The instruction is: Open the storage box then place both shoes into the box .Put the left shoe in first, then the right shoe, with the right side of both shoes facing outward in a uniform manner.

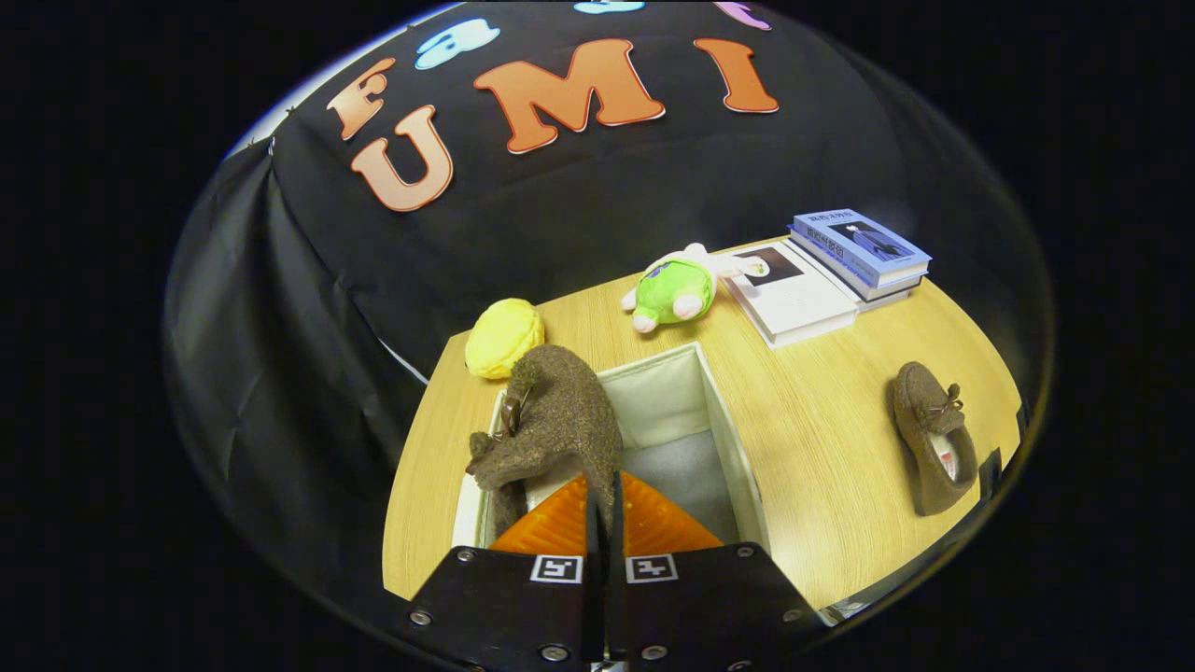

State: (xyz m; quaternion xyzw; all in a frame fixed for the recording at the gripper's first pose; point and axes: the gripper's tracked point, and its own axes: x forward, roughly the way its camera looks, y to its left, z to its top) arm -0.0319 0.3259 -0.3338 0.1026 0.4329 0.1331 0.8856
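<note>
Claw (602,523) pinches brown felt shoe (555,420) by its thin edge, above open storage box (738,448).
Soft, light felt; second shoe (934,439) at three o'clock.

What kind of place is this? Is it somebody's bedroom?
Probably not a bedroom. It looks like a practice booth: a wooden table stands against a black cloth wall, and a gripper is shut on a brown shoe over an open storage box.
</note>
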